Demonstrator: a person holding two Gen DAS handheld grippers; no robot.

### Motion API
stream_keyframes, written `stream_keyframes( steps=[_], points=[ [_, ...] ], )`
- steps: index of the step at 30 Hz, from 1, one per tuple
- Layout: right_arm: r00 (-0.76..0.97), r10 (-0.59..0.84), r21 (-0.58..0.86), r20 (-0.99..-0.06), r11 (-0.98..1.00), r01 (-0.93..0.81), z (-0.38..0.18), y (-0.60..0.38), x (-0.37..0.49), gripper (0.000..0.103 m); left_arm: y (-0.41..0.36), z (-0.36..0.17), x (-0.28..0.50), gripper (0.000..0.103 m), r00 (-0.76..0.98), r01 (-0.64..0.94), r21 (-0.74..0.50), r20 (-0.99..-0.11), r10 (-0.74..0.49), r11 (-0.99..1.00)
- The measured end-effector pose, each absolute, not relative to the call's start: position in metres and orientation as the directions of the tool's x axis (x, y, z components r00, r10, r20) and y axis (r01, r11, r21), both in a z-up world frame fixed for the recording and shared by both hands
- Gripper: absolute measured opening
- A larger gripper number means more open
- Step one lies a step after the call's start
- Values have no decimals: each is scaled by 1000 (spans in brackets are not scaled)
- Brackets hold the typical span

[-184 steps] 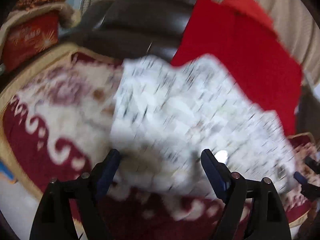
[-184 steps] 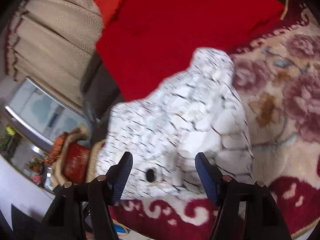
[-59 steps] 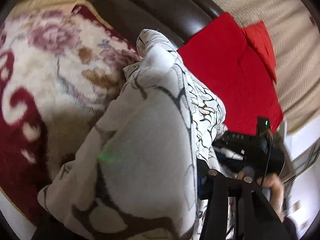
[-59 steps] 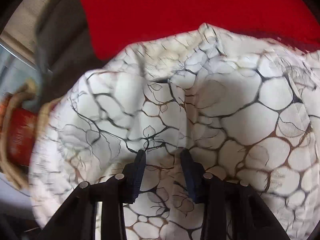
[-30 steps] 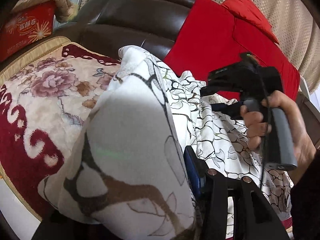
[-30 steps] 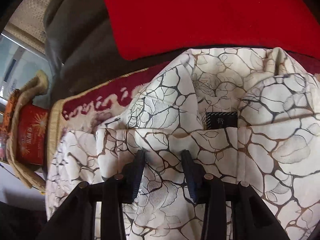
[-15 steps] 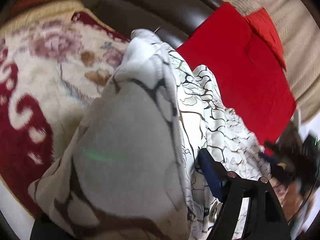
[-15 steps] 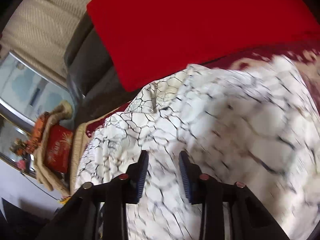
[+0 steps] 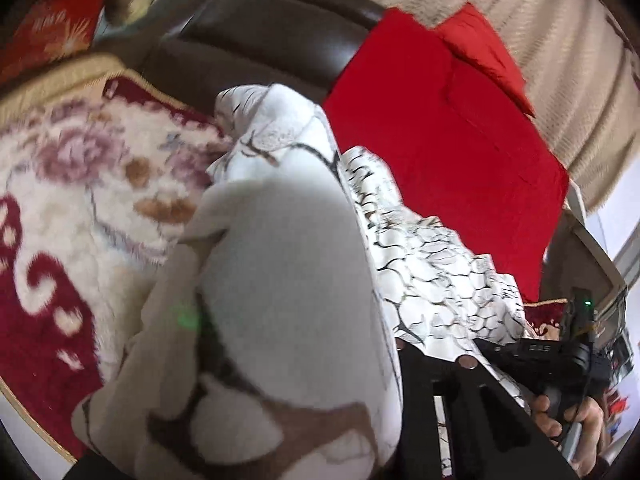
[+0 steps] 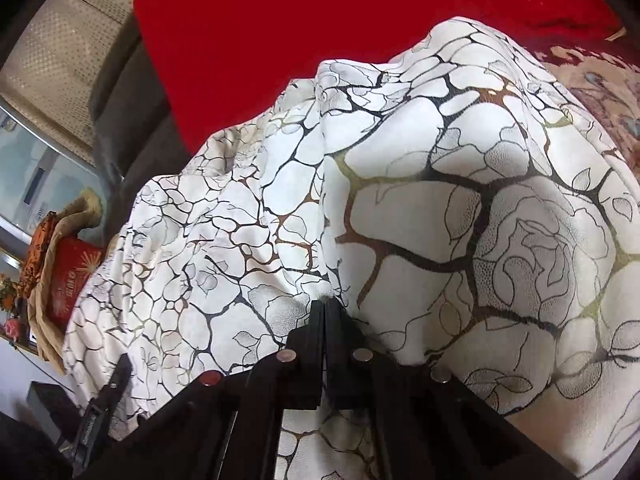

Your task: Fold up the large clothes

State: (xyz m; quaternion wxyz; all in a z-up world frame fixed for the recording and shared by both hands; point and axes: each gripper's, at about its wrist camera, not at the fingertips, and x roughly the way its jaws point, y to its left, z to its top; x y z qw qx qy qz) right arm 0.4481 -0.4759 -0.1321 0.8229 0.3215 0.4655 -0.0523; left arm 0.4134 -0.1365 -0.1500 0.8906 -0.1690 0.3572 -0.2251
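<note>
A large white garment (image 9: 432,264) with a black and brown crackle print lies heaped on a floral sofa cover (image 9: 80,184). A thick bunch of it drapes over my left gripper (image 9: 340,360) and hides the fingertips; only the black right arm (image 9: 424,364) of it shows. Its jaws are closing, with cloth over and around them. In the right wrist view the garment (image 10: 440,208) fills the picture, and my right gripper (image 10: 324,308) is shut, its tips pinching a fold. The left wrist view shows a hand holding the right gripper (image 9: 492,350) at the garment's near right edge.
A red cushion (image 9: 448,128) leans on the dark leather sofa back (image 9: 256,28), with a beige curtain (image 9: 560,40) behind. A red box (image 10: 70,280) in a beige wrap sits off the sofa's left end. The cover's front edge (image 9: 36,424) runs near the left gripper.
The right gripper has slid sideways across the garment to its right part and shut on a fold. In the left wrist view, the left gripper's visible finger has gone under the cloth.
</note>
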Motion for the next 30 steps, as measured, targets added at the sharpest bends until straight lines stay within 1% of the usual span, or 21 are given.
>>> stream_keyframes(
  steps=[2, 7, 13, 15, 17, 19, 20, 21, 23, 24, 25, 27, 28, 30],
  points=[
    [568, 202, 467, -797, 803, 370, -135, -474, 447, 1, -140, -141, 411, 23, 655, 310, -431, -549, -519, 847],
    [575, 192, 439, -795, 836, 329, -140, -470, 444, 1, -167, -110, 389, 20, 681, 422, -286, -527, -509, 860],
    [562, 262, 496, -784, 809, 316, -144, -482, 444, 1, -222, -72, 363, 18, 652, 574, -110, -539, -534, 812],
    [551, 305, 529, -777, 790, 310, -146, -489, 444, 1, -239, -64, 356, 18, 632, 608, -79, -554, -542, 790],
    [540, 380, 592, -751, 750, 295, -147, -499, 443, 0, -258, -59, 347, 18, 623, 639, -24, -570, -535, 769],
    [524, 455, 648, -720, 711, 273, -149, -509, 441, 0, -282, -64, 337, 18, 601, 681, 54, -611, -516, 730],
    [522, 504, 691, -688, 674, 262, -150, -515, 441, 0, -299, -72, 332, 18, 586, 705, 106, -644, -492, 701],
    [532, 560, 751, -635, 608, 256, -153, -526, 439, 0, -309, -81, 326, 18, 576, 723, 149, -668, -470, 675],
    [561, 638, 844, -528, 466, 265, -161, -546, 433, 0, -326, -100, 321, 18, 557, 750, 197, -704, -441, 632],
    [567, 657, 866, -497, 420, 272, -166, -552, 431, 0, -334, -112, 316, 18, 548, 764, 221, -718, -429, 606],
    [564, 669, 874, -484, 395, 282, -170, -557, 430, 0, -337, -117, 315, 18, 551, 768, 237, -719, -424, 596],
    [558, 666, 868, -495, 410, 280, -172, -557, 430, 0, -338, -121, 312, 18, 567, 763, 267, -713, -412, 588],
    [555, 664, 864, -501, 425, 272, -171, -556, 430, 0, -334, -119, 315, 18, 558, 765, 248, -717, -418, 594],
    [550, 686, 878, -477, 398, 267, -172, -561, 430, 0, -331, -113, 317, 18, 538, 770, 212, -723, -433, 602]
  ],
)
